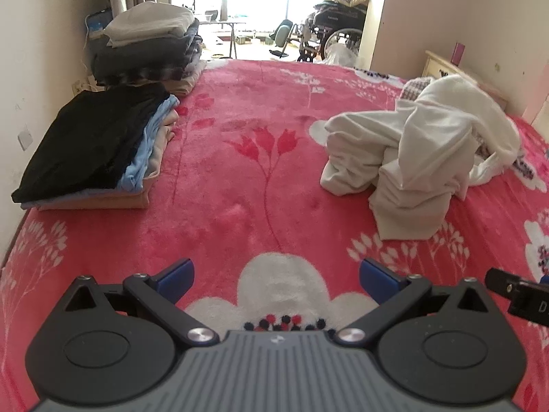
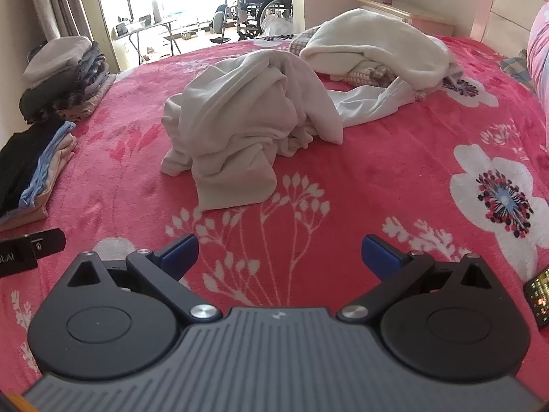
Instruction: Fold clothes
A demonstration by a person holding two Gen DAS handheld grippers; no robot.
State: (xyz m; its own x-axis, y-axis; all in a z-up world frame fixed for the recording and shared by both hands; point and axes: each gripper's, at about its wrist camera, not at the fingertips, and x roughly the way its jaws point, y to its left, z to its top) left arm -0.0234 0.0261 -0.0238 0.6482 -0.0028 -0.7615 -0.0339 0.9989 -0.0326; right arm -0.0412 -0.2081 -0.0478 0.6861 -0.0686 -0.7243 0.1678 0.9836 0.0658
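Done so far: a low folded stack (image 1: 92, 147) with a black garment on top, then light blue and beige layers, lies along the bed's left edge; behind it, towards the far left corner, a taller folded pile (image 1: 147, 48) topped with grey-white pieces.
Left to do: a crumpled white garment (image 2: 247, 116) sits near the middle of the bed, unfolded and bunched up on itself; behind it, towards the far right corner, a heap of cream cloth (image 2: 377, 48) over a knitted checked piece, also loose. Judging from this, a good share is folded and at least two or three items remain.
Carrier: bed with a pink floral blanket (image 1: 240, 178); a bare stretch of it lies between the grippers and the white garment.
Left gripper (image 1: 276, 281): spread wide, nothing between its blue pads, low over the near edge of the bed, pointing towards the far edge; well apart from any clothing.
Right gripper (image 2: 279, 254): likewise spread and empty, low over the near edge, aimed roughly at the white garment, which is nearer to it than to the left one.
Pose: the two are held side by side, level, each just visible at the margin of the other's view.
Likely step: reaching for the white garment has not yet begun.
Other: a small dark device (image 2: 538, 298) with lit marks lies at the near right edge.
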